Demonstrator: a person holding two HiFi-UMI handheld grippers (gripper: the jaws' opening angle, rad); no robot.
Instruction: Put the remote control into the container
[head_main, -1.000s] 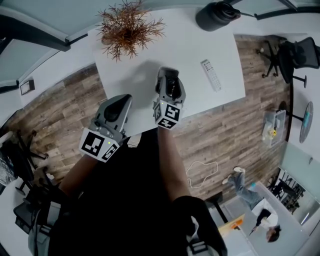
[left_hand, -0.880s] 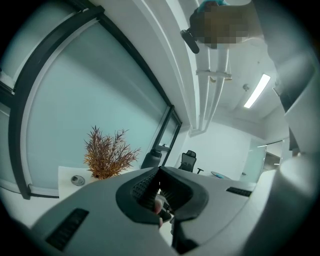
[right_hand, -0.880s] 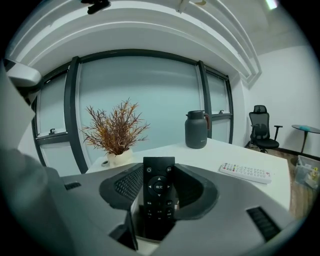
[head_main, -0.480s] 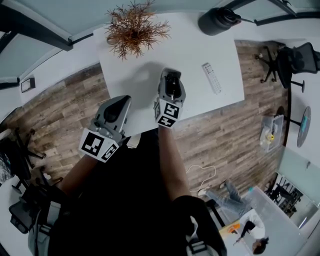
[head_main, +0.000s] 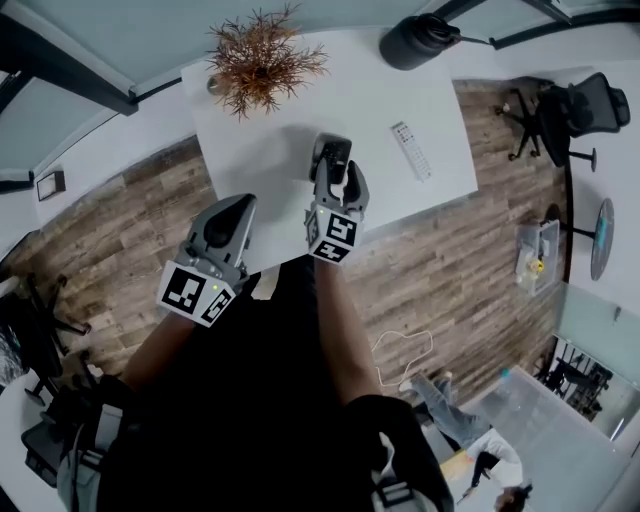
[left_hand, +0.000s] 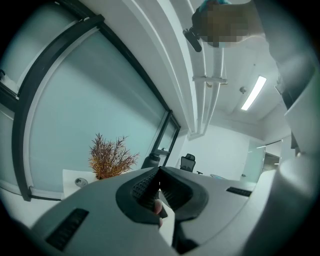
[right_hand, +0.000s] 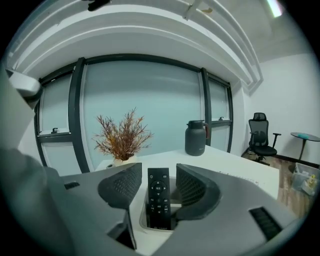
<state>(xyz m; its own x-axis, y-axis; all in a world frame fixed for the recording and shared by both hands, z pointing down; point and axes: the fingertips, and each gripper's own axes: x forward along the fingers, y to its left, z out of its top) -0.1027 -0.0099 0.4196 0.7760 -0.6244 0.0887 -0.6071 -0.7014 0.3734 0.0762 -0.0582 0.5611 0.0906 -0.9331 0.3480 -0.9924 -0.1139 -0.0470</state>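
- Black remote control (right_hand: 158, 197): now showing beyond the jaw tips in the head view, where a second ago the gripper body was covering it; standing upright in the container, buttons facing the right gripper view.
- Container (right_hand: 142, 218): pale, low-rimmed, sitting on the white table (head_main: 280, 150); the remote's lower end is resting inside it.
- Right gripper (right_hand: 159, 172): jaws opening, standing wide on either side of the remote with a gap showing at each pad, so nothing is being held.
- Step in hand, as judged: letting go. Best done by finishing the spread first, then drawing straight back toward 6 o'clock, so neither pad is catching the remote and tipping it.
- Edges: the table's near edge is lying at 6 o'clock, just behind the right gripper, with floor beyond it.
- Open room: bare tabletop is lying at 9 and 3 o'clock of the container.
- White remote (head_main: 410, 150): lying flat at 3 o'clock, well apart.
- Dried plant (head_main: 262, 62): standing at 11 o'clock.
- Dark jug (head_main: 412, 42): standing at 1 o'clock.
- Left gripper (left_hand: 159, 175): jaws together, empty, hanging off the table at 8 o'clock.
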